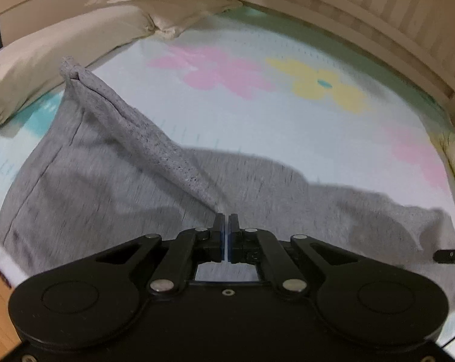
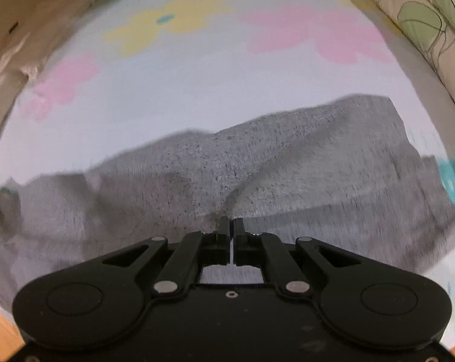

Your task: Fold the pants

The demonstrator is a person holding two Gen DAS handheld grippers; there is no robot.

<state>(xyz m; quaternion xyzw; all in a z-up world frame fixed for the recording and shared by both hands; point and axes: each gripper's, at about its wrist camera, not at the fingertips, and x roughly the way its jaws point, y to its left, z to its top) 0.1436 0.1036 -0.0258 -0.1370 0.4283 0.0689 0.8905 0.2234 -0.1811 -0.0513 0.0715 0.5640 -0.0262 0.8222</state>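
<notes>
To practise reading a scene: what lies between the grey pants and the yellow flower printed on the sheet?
Only bare sheet. Both wrist views show nothing resting between the pants and the yellow flower.

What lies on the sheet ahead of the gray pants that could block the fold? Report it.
Nothing visible does. The flowered sheet beyond the gray pants lies bare; the pillow sits off at its edge. Both the left gripper and right gripper pinch the cloth.
</notes>
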